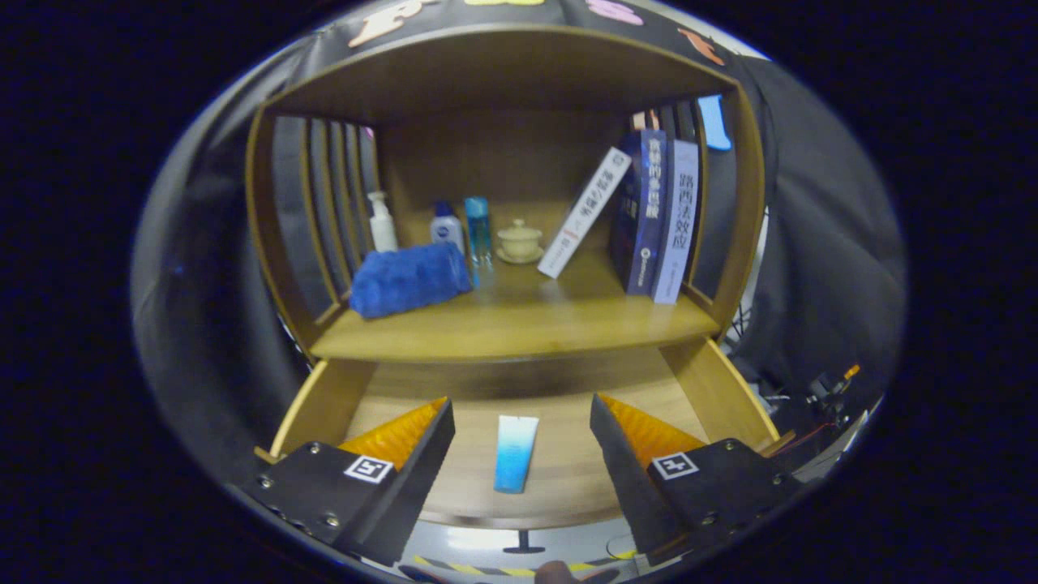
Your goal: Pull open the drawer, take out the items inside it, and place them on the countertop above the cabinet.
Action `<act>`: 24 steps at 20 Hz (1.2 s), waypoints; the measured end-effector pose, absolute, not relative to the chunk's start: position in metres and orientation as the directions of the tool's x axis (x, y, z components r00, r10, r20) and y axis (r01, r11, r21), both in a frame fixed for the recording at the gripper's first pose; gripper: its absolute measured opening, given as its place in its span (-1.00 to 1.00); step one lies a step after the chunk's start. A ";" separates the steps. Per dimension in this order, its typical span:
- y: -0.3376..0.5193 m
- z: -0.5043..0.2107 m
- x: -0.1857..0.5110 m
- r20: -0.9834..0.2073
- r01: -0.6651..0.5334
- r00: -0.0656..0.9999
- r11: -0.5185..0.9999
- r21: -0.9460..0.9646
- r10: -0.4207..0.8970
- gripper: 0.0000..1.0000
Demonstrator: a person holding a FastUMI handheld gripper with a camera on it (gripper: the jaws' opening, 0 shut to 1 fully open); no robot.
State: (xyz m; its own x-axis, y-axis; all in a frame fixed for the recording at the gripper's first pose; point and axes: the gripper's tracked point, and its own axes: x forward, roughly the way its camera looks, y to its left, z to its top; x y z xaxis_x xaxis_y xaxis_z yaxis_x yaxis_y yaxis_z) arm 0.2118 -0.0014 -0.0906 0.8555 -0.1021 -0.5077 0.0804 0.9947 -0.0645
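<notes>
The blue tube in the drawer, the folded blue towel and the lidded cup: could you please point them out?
blue tube (516,453): gripper view, middle of its body.
blue towel (409,279): gripper view, front fold.
lidded cup (520,240): gripper view, its bowl.

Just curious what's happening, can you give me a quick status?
Gripper open, fingers either side of the tube. Drawer open, tube flat inside, untouched. Nothing in the way.

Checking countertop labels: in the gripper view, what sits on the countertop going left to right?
White pump bottle → blue towel → white-capped bottle → blue bottle → lidded cup → leaning white book → dark blue book → pale book. The gripper is open, over the tube in the open drawer.
</notes>
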 end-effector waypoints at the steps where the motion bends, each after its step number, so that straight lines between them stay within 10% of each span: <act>1: -0.002 -0.109 0.218 -0.581 0.083 0.808 0.995 -0.055 -0.100 1.00; 13: -0.004 -0.239 0.214 -0.915 0.203 0.399 0.979 0.022 -0.062 0.96; 20: 0.011 -0.242 0.219 -0.913 0.175 0.407 0.983 0.062 -0.015 -0.25; 24: 0.018 -0.229 0.221 -0.874 0.126 0.485 0.987 0.102 0.029 -0.25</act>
State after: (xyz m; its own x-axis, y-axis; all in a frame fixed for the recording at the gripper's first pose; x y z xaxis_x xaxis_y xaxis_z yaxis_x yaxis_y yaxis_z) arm 0.2205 0.0180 -0.2285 0.4855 0.0288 -0.8738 0.1256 0.9868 0.1022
